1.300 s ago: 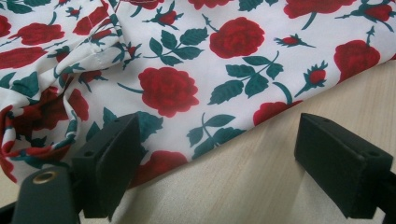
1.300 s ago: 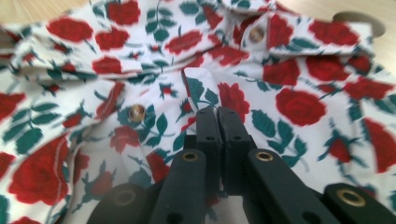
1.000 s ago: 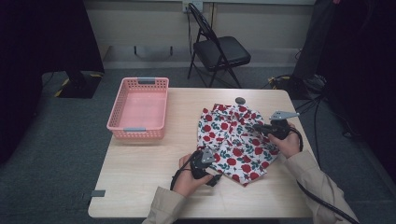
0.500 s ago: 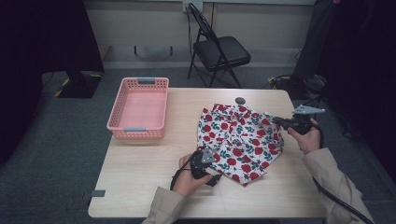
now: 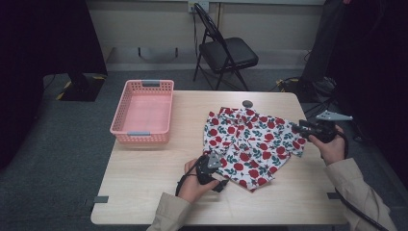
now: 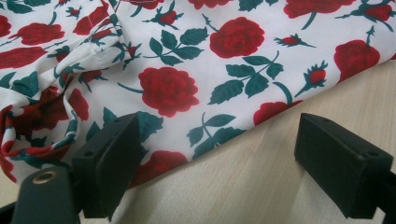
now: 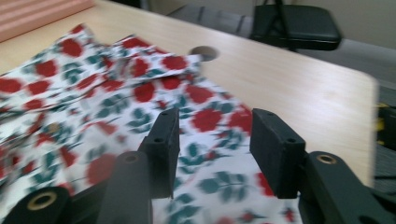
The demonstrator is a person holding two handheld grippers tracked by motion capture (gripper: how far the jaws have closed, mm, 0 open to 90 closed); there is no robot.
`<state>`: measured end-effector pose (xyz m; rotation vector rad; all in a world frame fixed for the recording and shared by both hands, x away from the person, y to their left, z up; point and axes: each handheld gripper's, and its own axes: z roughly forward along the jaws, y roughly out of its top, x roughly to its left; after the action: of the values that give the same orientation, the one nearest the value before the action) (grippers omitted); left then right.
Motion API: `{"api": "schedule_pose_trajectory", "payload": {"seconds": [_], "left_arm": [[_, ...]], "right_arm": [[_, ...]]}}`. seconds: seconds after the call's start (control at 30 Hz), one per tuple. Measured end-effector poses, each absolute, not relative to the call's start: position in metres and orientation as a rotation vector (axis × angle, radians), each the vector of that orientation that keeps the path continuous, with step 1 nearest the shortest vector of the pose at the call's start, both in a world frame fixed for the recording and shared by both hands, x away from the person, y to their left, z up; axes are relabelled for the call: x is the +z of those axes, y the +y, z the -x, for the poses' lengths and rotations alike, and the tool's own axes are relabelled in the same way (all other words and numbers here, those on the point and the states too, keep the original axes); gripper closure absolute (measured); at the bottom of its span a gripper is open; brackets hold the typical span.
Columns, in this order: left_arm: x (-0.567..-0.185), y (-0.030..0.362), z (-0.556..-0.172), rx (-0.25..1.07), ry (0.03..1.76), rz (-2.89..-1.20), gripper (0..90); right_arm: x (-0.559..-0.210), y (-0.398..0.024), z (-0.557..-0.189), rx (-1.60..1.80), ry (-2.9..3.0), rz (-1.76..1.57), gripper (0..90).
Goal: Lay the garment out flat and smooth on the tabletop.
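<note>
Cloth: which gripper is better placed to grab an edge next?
Left. Left gripper sits open at the cloth hem on the table; right gripper, jaws just opened, hangs off its right edge.

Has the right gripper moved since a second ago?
Yes. The right gripper has slid rightward off the rose-print cloth, away from the pink basket, to the table's right edge. Its jaws have just opened, nothing between them.
</note>
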<state>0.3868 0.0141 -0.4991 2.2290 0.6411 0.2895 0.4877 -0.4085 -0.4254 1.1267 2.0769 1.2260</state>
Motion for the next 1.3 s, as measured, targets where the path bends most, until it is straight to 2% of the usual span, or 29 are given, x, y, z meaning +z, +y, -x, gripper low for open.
{"api": "schedule_pose_trajectory", "payload": {"seconds": [0.3, 0.63, 1.3], "left_arm": [[-0.499, 0.014, -0.387, 0.289, 0.641, -2.229, 14.4], [-0.499, 0.014, -0.387, 0.288, 0.642, -2.229, 14.4], [-0.491, 0.014, -0.387, 0.251, 0.665, -2.181, 16.4]], "right_arm": [[-0.458, -0.361, -0.457, 1.256, 2.247, -1.046, 40.5], [-0.495, -0.341, -0.439, 1.19, 2.372, -1.034, 37.6], [-0.497, -0.338, -0.436, 1.107, 2.403, -0.997, 36.7]]}}
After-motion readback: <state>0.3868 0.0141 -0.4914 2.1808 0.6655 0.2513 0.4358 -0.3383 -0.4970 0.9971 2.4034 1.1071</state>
